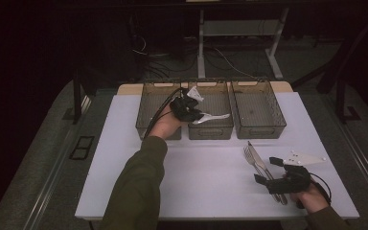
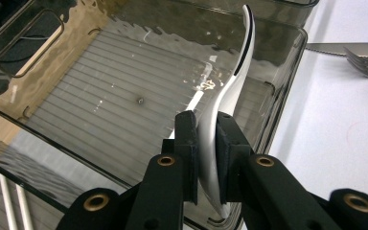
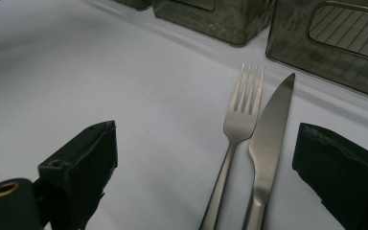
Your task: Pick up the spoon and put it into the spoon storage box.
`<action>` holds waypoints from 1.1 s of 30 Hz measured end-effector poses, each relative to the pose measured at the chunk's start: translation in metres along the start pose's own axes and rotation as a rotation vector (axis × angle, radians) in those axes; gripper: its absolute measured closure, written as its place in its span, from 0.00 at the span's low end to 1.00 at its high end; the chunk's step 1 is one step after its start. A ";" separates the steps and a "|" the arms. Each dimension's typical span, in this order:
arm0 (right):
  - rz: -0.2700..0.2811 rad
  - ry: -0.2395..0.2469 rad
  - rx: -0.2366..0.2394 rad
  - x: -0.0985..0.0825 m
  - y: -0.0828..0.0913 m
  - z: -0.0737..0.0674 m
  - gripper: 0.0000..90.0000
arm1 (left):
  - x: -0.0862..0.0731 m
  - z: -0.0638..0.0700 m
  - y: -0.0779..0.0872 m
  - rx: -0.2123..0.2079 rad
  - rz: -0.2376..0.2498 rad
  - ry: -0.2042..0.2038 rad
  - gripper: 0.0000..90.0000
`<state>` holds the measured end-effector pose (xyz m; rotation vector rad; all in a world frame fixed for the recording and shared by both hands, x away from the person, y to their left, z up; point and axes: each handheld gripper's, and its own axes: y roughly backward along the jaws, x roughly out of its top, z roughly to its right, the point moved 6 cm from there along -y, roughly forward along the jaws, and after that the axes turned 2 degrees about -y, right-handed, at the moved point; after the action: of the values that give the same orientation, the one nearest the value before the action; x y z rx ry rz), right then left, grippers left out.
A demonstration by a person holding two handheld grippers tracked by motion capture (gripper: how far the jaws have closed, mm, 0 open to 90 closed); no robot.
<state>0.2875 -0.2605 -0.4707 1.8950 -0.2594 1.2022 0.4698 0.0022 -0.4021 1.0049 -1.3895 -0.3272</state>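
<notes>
Cutlery sorting, one piece under way.
Left hand-held gripper (image 2: 206,143) clamps a spoon (image 2: 225,110) above the middle bin (image 1: 211,129); fork (image 3: 237,129) and knife (image 3: 268,139) lie between the released right hand-held gripper (image 3: 211,177) jaws, still unsorted.

No writing, label, brand or number can be read anywhere from here (not on the bins, the cutlery or the white table cover); every surface looks plain, and the room behind is too dark to tell.
</notes>
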 end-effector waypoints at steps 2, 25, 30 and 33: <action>0.000 0.000 -0.001 0.000 0.000 0.000 0.09 | -0.001 0.001 -0.002 -0.002 -0.016 -0.006 0.89; 0.001 0.004 0.001 0.000 0.000 0.000 0.09 | 0.013 0.006 0.008 -0.059 0.128 0.087 0.52; 0.000 0.005 -0.001 0.000 0.000 0.000 0.09 | 0.014 0.012 0.022 -0.087 0.174 0.106 0.46; -0.002 0.002 -0.001 0.000 -0.001 0.000 0.09 | 0.012 0.016 0.031 -0.101 0.200 0.116 0.42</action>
<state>0.2877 -0.2601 -0.4710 1.8930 -0.2565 1.2021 0.4474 0.0048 -0.3736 0.7828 -1.3419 -0.1856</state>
